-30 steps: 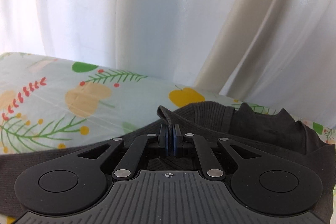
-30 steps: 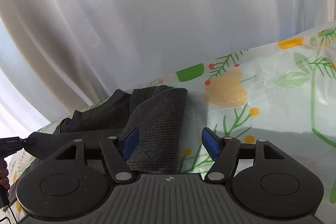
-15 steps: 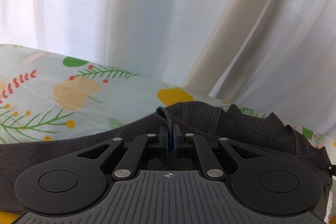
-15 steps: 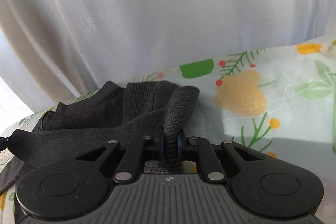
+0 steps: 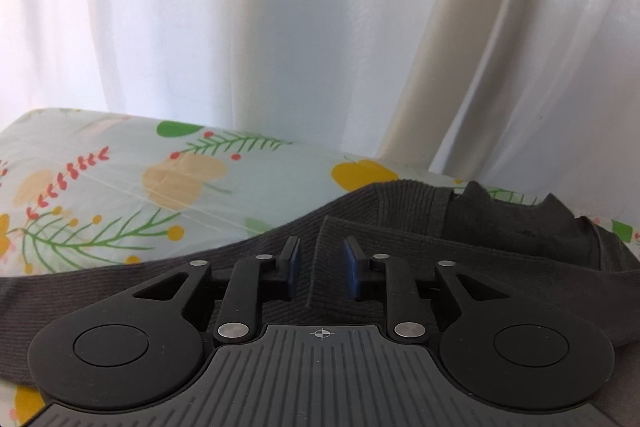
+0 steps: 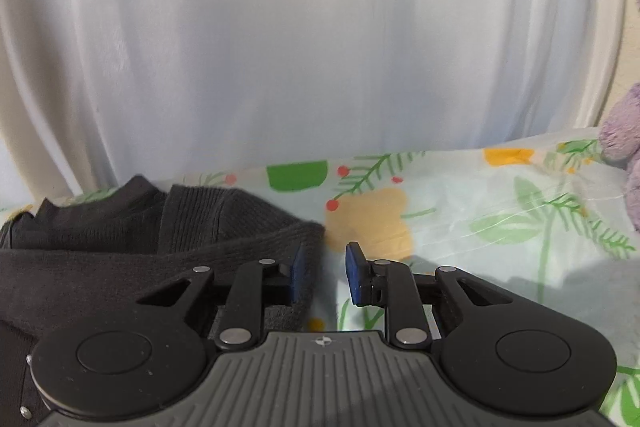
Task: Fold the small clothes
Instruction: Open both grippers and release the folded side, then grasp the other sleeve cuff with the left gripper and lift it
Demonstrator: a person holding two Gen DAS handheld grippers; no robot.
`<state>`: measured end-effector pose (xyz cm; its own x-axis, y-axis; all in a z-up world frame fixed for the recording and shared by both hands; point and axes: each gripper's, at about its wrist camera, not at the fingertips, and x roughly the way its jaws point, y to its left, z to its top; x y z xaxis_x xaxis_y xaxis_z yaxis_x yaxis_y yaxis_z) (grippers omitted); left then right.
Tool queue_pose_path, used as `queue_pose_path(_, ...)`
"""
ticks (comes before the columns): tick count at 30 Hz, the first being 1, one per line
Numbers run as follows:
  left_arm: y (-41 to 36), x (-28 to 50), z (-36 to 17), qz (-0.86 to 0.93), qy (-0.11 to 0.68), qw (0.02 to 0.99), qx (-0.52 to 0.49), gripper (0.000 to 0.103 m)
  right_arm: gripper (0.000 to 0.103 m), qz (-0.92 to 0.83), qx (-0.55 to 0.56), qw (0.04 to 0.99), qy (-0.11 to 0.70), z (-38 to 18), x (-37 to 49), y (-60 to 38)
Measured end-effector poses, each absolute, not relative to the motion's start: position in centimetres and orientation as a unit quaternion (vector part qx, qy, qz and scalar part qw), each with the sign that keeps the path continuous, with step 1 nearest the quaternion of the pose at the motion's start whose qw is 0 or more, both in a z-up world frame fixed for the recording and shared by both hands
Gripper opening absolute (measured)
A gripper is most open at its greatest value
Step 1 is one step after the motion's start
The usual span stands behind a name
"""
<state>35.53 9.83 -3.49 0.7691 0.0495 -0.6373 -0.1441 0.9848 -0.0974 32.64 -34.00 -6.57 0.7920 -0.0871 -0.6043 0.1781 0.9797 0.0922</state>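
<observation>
The dark grey ribbed garment point(image 5: 400, 227) lies flat on a bench point(image 5: 120, 187) covered with a pale cloth printed with leaves, berries and yellow shapes. White curtains point(image 5: 280, 27) hang close behind the bench's far edge.

In the left wrist view the garment runs as a long band from 9 o'clock across the lower frame to 3 o'clock, with a folded, bunched part towards 2 o'clock. The left gripper point(image 5: 322, 269) sits low over it. Its fingers point(image 5: 294, 263) stand a little apart and have just been opening; a folded ribbed edge of the garment lies in the gap between them, and neither blue pad presses on it.

In the right wrist view the garment fills the area from 9 o'clock to the centre, its folded end stopping just left of centre, beside a yellow printed patch. The right gripper point(image 6: 323, 269) is at that end. Its fingers point(image 6: 356, 279) are also slightly apart and have just been opening. The left one lies against or just over the garment's end, the right one is over bare cloth, and the gap between them shows mostly the printed cover, so the cloth is not clamped.

A purple plush toy point(image 6: 624, 155) sits at the 3 o'clock edge of the right view, well apart from the garment.
</observation>
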Motion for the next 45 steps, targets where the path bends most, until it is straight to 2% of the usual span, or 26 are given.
queue_pose_path(5,5.8,36.1,-4.8,-0.001,0.363,0.929,-0.073,0.045,0.024,0.044,0.036,0.944,0.325,-6.3,32.5,-29.2)
queue_pose_path(9,4.2,36.4,-6.7,0.008,0.373,0.926,-0.06,0.045,0.02,0.069,-0.046,0.934,0.348,-8.8,32.9,-25.4)
queue_pose_path(12,4.0,36.6,-6.8,0.013,0.375,0.925,-0.064,0.046,0.02,0.06,-0.08,0.939,0.329,-9.3,32.4,-25.7)
queue_pose_path(19,4.2,36.3,-6.9,0.009,0.375,0.925,-0.057,0.046,0.023,0.046,-0.087,0.94,0.327,-9.6,32.5,-27.7)
queue_pose_path(28,6.0,35.0,-6.3,0.007,0.377,0.922,-0.085,0.046,0.039,0.033,-0.085,0.937,0.338,-9.7,32.8,-27.8)
queue_pose_path(29,6.4,34.7,-6.2,0.005,0.379,0.92,-0.097,0.046,0.045,0.03,-0.082,0.937,0.339,-9.7,32.8,-27.9)
queue_pose_path(30,7.0,34.4,-6.2,0.004,0.382,0.917,-0.113,0.049,0.05,0.028,-0.08,0.936,0.341,-9.7,32.9,-28.0)
queue_pose_path(31,7.6,33.9,-6.1,0.015,0.389,0.912,-0.127,0.056,0.052,0.028,-0.077,0.936,0.343,-9.6,33.0,-28.2)
queue_pose_path(32,8.3,33.4,-6.1,0.033,0.394,0.908,-0.138,0.068,0.054,0.028,-0.07,0.935,0.347,-9.5,33.0,-28.4)
queue_pose_path(33,9.2,32.6,-6.0,0.037,0.39,0.907,-0.155,0.065,0.055,0.029,-0.063,0.934,0.352,-9.3,33.0,-28.6)
queue_pose_path(35,11.3,30.3,-5.5,0.043,0.376,0.906,-0.19,0.066,0.055,0.026,-0.048,0.933,0.356,-8.9,32.5,-28.8)
queue_pose_path(38,15.4,25.9,-4.6,0.091,0.34,0.905,-0.237,0.075,0.064,0.051,-0.018,0.94,0.338,-7.4,29.5,-28.4)
queue_pose_path(42,22.6,20.1,-5.1,0.19,0.294,0.875,-0.335,0.075,0.069,0.108,0.081,0.937,0.321,-5.8,24.0,-28.2)
queue_pose_path(45,28.1,16.9,-6.1,0.256,0.26,0.834,-0.413,0.068,0.069,0.132,0.156,0.922,0.328,-5.5,21.2,-27.7)
